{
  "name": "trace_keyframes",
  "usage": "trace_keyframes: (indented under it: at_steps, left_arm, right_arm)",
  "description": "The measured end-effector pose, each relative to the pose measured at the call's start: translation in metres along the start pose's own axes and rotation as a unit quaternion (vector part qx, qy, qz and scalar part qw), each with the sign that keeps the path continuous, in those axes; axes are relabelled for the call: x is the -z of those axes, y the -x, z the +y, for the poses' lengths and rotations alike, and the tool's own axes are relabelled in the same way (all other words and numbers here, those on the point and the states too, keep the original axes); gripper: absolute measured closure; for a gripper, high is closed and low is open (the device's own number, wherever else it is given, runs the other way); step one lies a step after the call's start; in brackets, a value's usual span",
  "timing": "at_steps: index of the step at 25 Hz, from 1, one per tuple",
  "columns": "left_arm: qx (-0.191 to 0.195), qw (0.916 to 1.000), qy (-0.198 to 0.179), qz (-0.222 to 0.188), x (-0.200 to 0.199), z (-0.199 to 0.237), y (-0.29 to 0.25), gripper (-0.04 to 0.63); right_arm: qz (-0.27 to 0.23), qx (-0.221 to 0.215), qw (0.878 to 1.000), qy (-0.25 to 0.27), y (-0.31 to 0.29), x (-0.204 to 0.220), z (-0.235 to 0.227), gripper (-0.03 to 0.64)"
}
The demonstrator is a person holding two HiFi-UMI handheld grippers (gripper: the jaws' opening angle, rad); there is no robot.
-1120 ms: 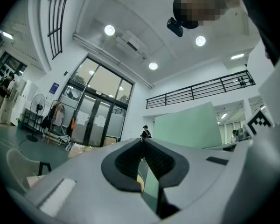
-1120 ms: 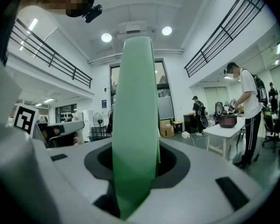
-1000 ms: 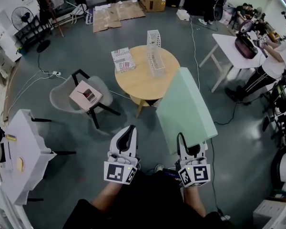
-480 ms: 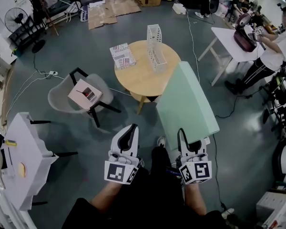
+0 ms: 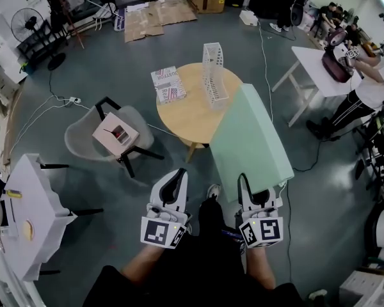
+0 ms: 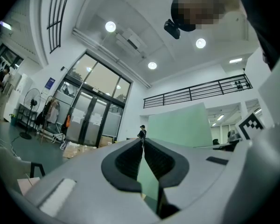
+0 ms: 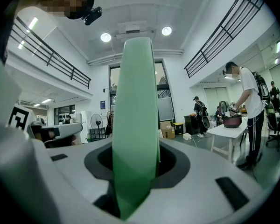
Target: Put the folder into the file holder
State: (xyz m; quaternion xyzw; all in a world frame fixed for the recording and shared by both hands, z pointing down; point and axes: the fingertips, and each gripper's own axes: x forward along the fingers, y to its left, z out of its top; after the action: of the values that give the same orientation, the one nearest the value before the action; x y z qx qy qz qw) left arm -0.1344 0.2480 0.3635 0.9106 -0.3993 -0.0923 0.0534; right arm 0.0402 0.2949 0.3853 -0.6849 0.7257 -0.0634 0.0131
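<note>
In the head view my right gripper (image 5: pixel 256 196) is shut on the near edge of a large pale green folder (image 5: pixel 249 144), which stands up and leans away toward the round wooden table (image 5: pixel 185 114). The right gripper view shows the green folder (image 7: pixel 135 125) edge-on between the jaws. A white mesh file holder (image 5: pixel 214 75) stands upright on the table's far right side. My left gripper (image 5: pixel 171 185) hangs beside the right one, shut and empty. In the left gripper view the left gripper (image 6: pixel 143 146) has its jaws together at the tips, and the folder (image 6: pixel 179 125) rises behind them.
A printed booklet (image 5: pixel 168 84) lies on the table's left part. A grey chair (image 5: pixel 125 123) carrying a pink box (image 5: pixel 115 134) stands left of the table. White tables stand at the near left (image 5: pixel 32 210) and far right (image 5: pixel 313 62), where people are. Cables cross the floor.
The table and file holder have shifted slightly in the head view as the view moved. Both grippers and the folder keep the same pose.
</note>
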Motion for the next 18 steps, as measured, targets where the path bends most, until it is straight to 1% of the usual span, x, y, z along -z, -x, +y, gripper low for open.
trace_keyframes:
  at_steps: [5, 10, 15, 18]
  left_arm:
    - [-0.008, 1.0, 0.002, -0.001, 0.009, 0.011, -0.053, 0.575]
    - [-0.015, 0.9999, -0.006, 0.003, 0.01, 0.02, -0.108, 0.575]
    - [-0.037, 0.9992, -0.012, 0.0, 0.006, 0.031, -0.159, 0.575]
    - [-0.049, 0.9987, -0.013, -0.002, 0.006, 0.033, -0.188, 0.575]
  right_arm:
    - [0.001, -0.012, 1.0, 0.001, -0.047, -0.003, -0.031, 0.477]
    - [0.004, -0.016, 1.0, 0.0, -0.097, -0.011, -0.064, 0.477]
    - [0.003, -0.032, 0.999, -0.008, -0.146, -0.02, -0.097, 0.477]
    - [0.002, -0.045, 0.999, -0.003, -0.172, -0.026, -0.116, 0.477]
